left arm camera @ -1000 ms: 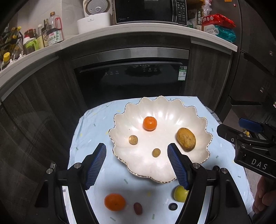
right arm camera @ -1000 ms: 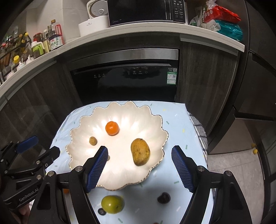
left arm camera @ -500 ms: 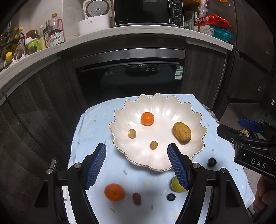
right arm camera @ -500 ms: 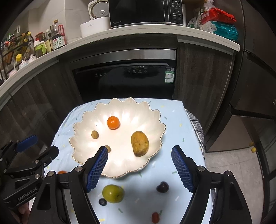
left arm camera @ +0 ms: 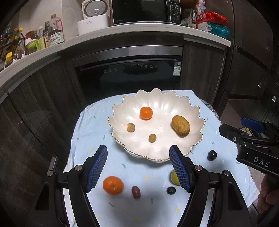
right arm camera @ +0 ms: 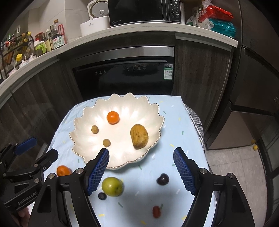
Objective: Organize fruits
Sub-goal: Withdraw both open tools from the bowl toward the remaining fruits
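Observation:
A white scalloped bowl (left arm camera: pixel 179 103) (right arm camera: pixel 139 108) on the light blue cloth holds a small orange (left arm camera: pixel 146 113) (right arm camera: pixel 113 117), a brownish mango (left arm camera: pixel 180 125) (right arm camera: pixel 139 133) and two small brown fruits (left arm camera: pixel 130 127) (right arm camera: pixel 106 142). On the cloth in front of it lie an orange (left arm camera: pixel 113 185) (right arm camera: pixel 63 170), a red grape (left arm camera: pixel 136 192) (right arm camera: pixel 156 211), a blueberry (left arm camera: pixel 171 190) (right arm camera: pixel 102 196), a green fruit (left arm camera: pixel 174 178) (right arm camera: pixel 112 186) and a dark plum (left arm camera: pixel 212 155) (right arm camera: pixel 162 179). My left gripper (left arm camera: pixel 138 167) and right gripper (right arm camera: pixel 141 172) hover open above them, holding nothing.
The small table (right arm camera: pixel 190 139) stands before a built-in black oven (left arm camera: pixel 129 76). A counter above carries bottles (left arm camera: pixel 54 35), a rice cooker (left arm camera: pixel 94 15), a microwave and snack bags (right arm camera: pixel 218 19). A checked cloth (right arm camera: pixel 195 120) hangs off the table's right edge. Small yellow fruits (right arm camera: pixel 255 147) lie on the floor.
Both grippers have drawn back from the bowl, which now looks smaller and farther. More of the loose fruit on the cloth has come into view. Jaws stay equally wide.

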Motion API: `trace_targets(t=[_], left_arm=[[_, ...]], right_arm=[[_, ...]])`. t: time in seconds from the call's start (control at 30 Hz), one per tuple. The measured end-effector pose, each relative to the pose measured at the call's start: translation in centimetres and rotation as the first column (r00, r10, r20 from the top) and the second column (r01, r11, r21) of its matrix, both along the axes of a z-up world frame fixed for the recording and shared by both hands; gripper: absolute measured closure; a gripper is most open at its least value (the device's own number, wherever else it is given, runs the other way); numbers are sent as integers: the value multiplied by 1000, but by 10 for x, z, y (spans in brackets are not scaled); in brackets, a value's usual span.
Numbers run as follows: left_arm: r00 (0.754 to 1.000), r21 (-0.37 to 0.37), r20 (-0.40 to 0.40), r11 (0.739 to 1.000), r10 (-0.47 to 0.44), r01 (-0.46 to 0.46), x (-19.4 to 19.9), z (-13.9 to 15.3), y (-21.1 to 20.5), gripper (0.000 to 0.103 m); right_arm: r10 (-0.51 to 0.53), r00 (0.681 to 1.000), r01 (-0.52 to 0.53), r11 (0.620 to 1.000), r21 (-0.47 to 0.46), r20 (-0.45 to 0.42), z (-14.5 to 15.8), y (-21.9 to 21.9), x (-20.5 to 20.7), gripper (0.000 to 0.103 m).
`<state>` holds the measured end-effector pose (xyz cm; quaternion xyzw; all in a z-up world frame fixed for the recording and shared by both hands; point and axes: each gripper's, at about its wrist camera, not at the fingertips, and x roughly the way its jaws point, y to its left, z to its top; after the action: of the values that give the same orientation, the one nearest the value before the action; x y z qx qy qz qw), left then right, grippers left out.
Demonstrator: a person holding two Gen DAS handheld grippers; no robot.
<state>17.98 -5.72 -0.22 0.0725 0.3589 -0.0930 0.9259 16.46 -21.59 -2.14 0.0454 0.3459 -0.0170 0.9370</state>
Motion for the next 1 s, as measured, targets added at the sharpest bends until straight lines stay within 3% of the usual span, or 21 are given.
trace_targets(t=[1.0], left_arm=[[992, -3, -36, 993, -121, 121, -37, -56, -21, 28]], right_arm=[[-18, 1000, 17, 999, -46, -13, -51, -11, -44, 26]])
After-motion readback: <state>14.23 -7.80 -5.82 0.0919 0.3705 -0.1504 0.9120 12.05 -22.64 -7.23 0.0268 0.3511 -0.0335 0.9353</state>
